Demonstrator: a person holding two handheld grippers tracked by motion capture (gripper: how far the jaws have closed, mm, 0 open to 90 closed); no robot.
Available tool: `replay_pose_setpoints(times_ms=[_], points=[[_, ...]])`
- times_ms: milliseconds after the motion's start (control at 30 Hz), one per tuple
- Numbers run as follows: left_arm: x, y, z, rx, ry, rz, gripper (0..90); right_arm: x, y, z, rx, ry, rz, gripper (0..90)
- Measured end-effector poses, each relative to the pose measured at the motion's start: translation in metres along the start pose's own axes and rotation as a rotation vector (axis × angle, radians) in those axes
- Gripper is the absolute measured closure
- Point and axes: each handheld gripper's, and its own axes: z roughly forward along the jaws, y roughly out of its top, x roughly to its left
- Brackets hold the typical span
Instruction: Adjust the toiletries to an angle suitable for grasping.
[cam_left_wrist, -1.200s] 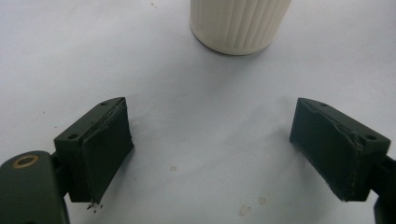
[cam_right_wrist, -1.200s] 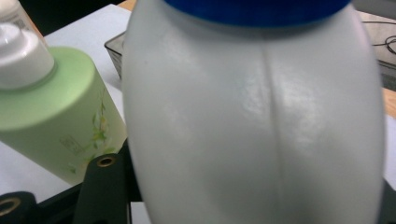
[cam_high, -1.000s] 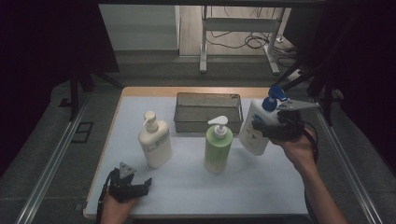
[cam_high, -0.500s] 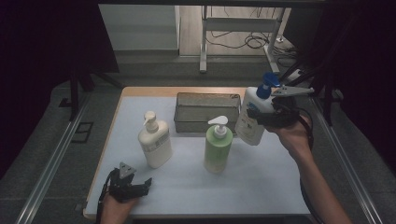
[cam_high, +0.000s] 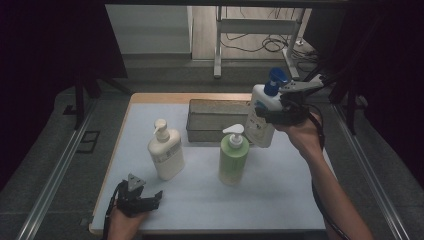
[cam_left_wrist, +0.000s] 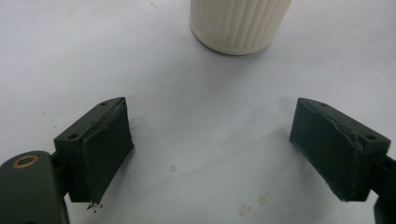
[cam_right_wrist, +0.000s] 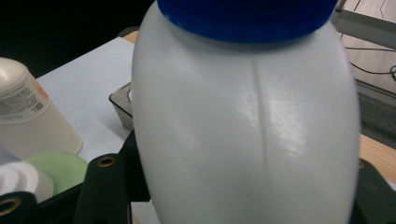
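A white bottle with a blue pump cap (cam_high: 261, 112) hangs tilted in the air over the right end of the grey mesh basket (cam_high: 216, 120), with my right gripper (cam_high: 272, 116) shut on its body. Up close in the right gripper view the white bottle (cam_right_wrist: 243, 121) sits between the jaws. A cream pump bottle (cam_high: 165, 152) stands at the left of the table and a green pump bottle (cam_high: 233, 155) in the middle. My left gripper (cam_high: 142, 200) rests at the front left edge, open; the left gripper (cam_left_wrist: 212, 154) has nothing between its pads and the cream bottle's base (cam_left_wrist: 238, 23) lies ahead.
The table top (cam_high: 210, 200) is pale blue-white with a wooden rim. Metal rails run along both sides of it. A stand and cables are on the floor behind the table.
My right gripper has lifted the white bottle off the table and carried it up and back toward the basket. The left gripper has stayed still.
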Motion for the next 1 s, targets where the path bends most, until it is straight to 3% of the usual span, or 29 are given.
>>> replay_pose_setpoints(times_ms=[1000], points=[[0.000, 0.000, 0.000, 0.000, 0.000, 0.001, 12.1, 0.013, 0.045, 0.056, -0.021, 0.009, -0.029, 39.9]])
